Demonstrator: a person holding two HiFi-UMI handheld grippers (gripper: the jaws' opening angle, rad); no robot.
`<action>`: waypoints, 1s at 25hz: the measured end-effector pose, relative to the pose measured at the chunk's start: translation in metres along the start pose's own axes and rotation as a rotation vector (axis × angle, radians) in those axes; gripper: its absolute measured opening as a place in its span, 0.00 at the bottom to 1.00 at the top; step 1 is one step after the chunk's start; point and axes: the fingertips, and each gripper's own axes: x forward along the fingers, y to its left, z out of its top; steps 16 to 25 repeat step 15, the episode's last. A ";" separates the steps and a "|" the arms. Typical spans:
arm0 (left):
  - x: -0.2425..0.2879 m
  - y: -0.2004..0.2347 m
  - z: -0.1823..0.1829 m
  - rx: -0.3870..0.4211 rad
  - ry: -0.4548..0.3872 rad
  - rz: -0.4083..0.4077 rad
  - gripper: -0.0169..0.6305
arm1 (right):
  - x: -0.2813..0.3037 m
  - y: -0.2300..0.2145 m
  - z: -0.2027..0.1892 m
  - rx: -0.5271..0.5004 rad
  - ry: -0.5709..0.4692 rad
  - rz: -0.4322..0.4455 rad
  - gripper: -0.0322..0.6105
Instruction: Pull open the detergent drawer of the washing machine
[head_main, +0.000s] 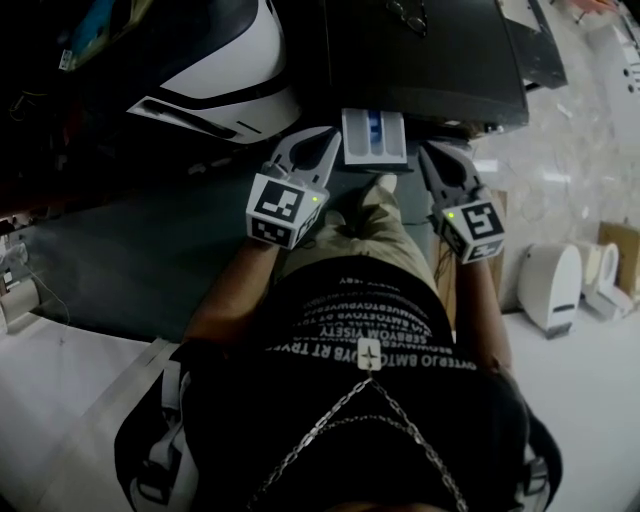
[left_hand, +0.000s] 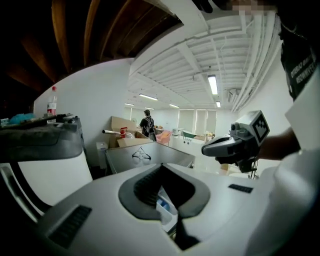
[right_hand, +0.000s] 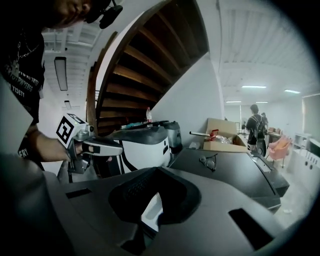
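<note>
Dark grey floor lies beneath you, giving way to paler floor at your lower left. Closest to the head camera is your black shirt with white lettering and a chain hanging over it. Below that, khaki trousers run down to your shoes.

You hold both grippers out in front of you, side by side, each with its marker cube turned up toward the camera. Your left gripper has its jaws together at the tips and grips nothing. Its own view shows only the hollow between the pads, with the drawer visible through it. Your right gripper is the same: jaws together and nothing held.

The drawer sits between the two gripper tips in the head view, just beside each. It is white with a blue compartment inside, and it stands pulled out from the front of the washer. Whether either tip touches it cannot be told.

The washer is dark with a flat top, and a pair of glasses lies on it. To its left stands a white machine with black trim, with a bottle on top.

Farther back is a cardboard box, and beyond it a person stands with their back turned. Wooden stairs rise overhead, and strip lights line the white ceiling.
</note>
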 end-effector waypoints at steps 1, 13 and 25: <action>-0.005 0.002 0.008 -0.001 -0.016 0.007 0.03 | -0.003 0.001 0.009 -0.016 -0.016 0.001 0.05; -0.062 0.020 0.086 0.045 -0.181 0.051 0.03 | -0.020 0.022 0.081 -0.023 -0.110 -0.004 0.05; -0.071 0.024 0.101 0.051 -0.211 0.061 0.03 | -0.021 0.026 0.091 -0.028 -0.121 -0.005 0.05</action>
